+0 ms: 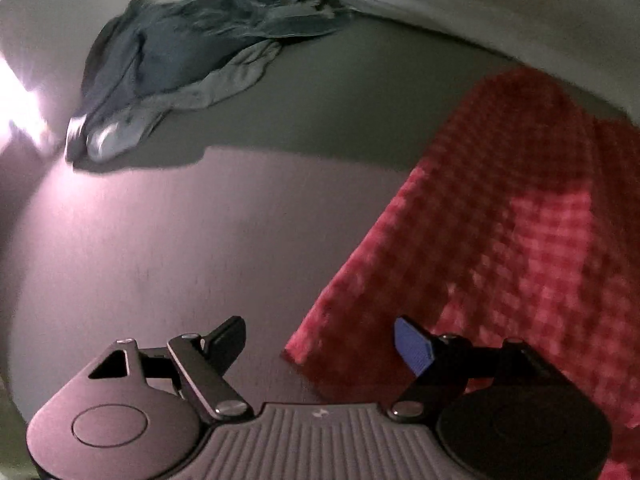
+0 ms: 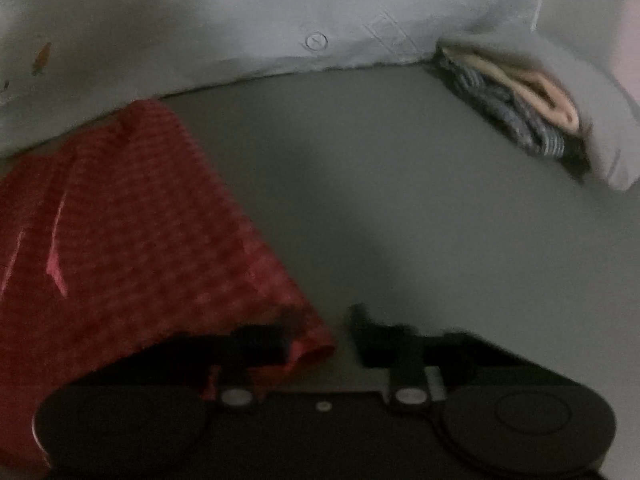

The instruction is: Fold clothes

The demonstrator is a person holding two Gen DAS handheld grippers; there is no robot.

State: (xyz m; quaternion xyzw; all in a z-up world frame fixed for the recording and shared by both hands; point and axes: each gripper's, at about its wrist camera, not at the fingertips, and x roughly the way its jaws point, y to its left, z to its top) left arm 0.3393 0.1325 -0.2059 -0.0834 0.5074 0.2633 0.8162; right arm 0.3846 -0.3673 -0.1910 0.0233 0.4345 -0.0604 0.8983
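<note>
A red checked cloth (image 1: pixel 500 240) lies on the grey table (image 1: pixel 160 240) at the right of the left wrist view. My left gripper (image 1: pixel 320 346) is open; the cloth's near corner sits between its fingers, untouched. In the right wrist view the same cloth (image 2: pixel 132 232) fills the left side. My right gripper (image 2: pixel 324 332) is open, and the cloth's rolled corner lies between its fingers against the left one. A crumpled blue-grey garment (image 1: pixel 192 64) lies far left.
A pale sheet or wall (image 2: pixel 280 12) with small orange prints runs along the back. A pile of folded clothes (image 2: pixel 520 108), striped blue and cream, sits at the back right. A bright light glare (image 1: pixel 20 120) falls on the table's left edge.
</note>
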